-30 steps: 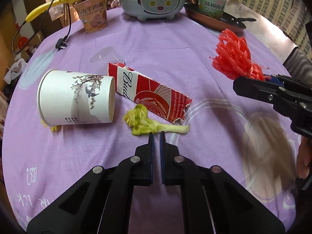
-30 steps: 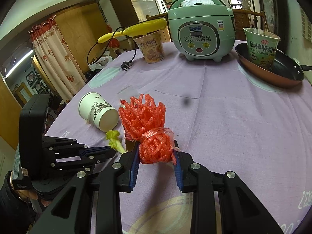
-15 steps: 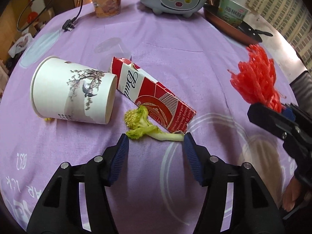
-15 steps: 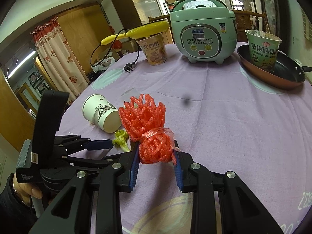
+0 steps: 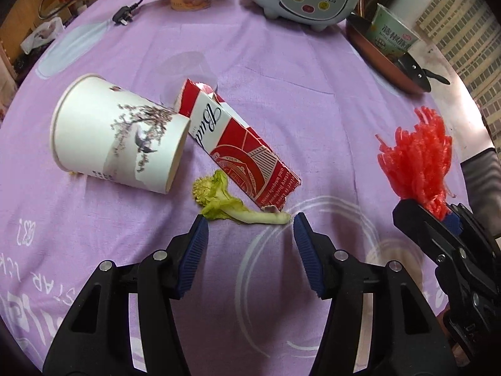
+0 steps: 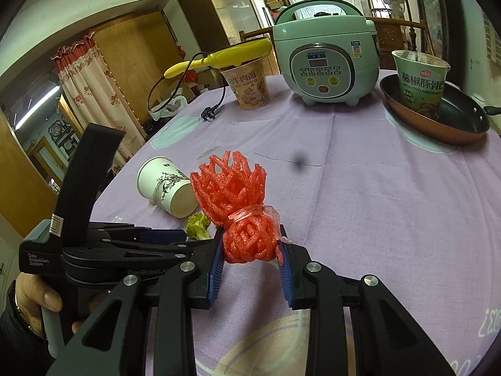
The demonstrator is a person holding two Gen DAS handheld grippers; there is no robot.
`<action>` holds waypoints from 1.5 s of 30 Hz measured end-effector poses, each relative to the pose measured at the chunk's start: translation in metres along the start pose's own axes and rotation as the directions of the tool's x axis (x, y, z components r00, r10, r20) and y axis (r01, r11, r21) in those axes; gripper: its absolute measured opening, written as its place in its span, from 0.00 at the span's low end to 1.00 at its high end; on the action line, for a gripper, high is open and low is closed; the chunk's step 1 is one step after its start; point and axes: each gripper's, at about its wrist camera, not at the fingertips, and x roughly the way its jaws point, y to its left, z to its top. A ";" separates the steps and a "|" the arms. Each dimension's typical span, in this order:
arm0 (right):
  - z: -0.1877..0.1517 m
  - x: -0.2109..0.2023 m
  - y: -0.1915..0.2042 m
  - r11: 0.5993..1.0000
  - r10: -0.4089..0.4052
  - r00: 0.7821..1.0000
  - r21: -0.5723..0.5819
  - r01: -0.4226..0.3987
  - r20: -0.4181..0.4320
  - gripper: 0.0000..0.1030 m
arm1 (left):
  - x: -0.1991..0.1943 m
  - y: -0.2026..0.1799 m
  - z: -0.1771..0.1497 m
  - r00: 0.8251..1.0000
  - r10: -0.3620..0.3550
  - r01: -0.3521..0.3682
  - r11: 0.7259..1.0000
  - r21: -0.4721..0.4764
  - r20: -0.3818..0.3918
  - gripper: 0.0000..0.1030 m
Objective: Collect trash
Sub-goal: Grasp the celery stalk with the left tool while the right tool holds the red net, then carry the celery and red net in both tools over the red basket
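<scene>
My left gripper (image 5: 249, 224) is open wide, its fingertips either side of a limp green vegetable stalk (image 5: 233, 208) lying on the purple cloth. Behind the stalk lie a flattened red Budweiser carton (image 5: 241, 144) and a white paper cup (image 5: 119, 138) on its side. My right gripper (image 6: 250, 247) is shut on a red foam net bundle (image 6: 238, 206), held above the table; the bundle also shows at the right of the left wrist view (image 5: 419, 163). The cup (image 6: 166, 186) and stalk (image 6: 197, 225) show in the right wrist view too.
At the table's far side stand a green rice cooker (image 6: 325, 65), a noodle cup (image 6: 249, 84) with a yellow tool on top, a power plug (image 6: 209, 113), and a copper pan (image 6: 438, 116) holding a green noodle cup (image 6: 421, 81).
My left gripper opened from shut to wide and moved forward until its tips flank the vegetable stalk. My right gripper kept hold of the red net bundle.
</scene>
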 end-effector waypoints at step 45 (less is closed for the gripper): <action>-0.001 -0.009 -0.001 1.000 0.016 1.000 0.014 -0.016 0.017 0.31 | -0.037 0.013 -0.026 0.990 0.133 -0.124 0.979 -0.159 0.050 0.15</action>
